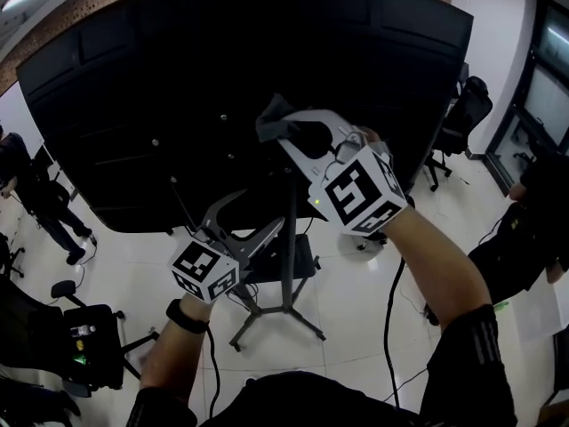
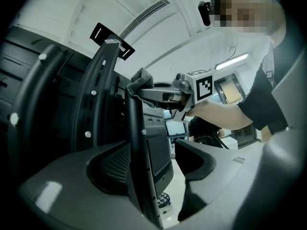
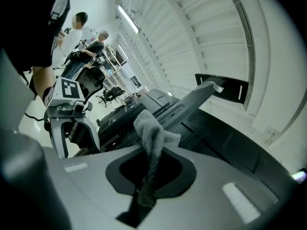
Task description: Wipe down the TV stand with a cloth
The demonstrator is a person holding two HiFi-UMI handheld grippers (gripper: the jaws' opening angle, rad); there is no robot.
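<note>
The TV stand (image 1: pixel 290 247) is a black pole on splayed legs that carries a big black screen (image 1: pixel 178 105), seen from behind. My right gripper (image 1: pixel 286 133) is shut on a grey cloth (image 1: pixel 270 119), held high against the screen's back just above the pole. In the right gripper view the cloth (image 3: pixel 153 143) sticks up from between the jaws, next to a slanted mounting bar (image 3: pixel 192 102). My left gripper (image 1: pixel 258 210) is open lower down, its jaws to either side of the pole (image 2: pixel 141 152) with a gap showing. The left gripper view also shows the right gripper (image 2: pixel 160 94) and the cloth (image 2: pixel 141 76).
White tiled floor lies below, with cables (image 1: pixel 388 310) trailing across it. A black office chair (image 1: pixel 462 118) stands at the right and another chair (image 1: pixel 84 341) at the lower left. People (image 1: pixel 40 198) stand at the left edge, and a person (image 1: pixel 524 229) at the right.
</note>
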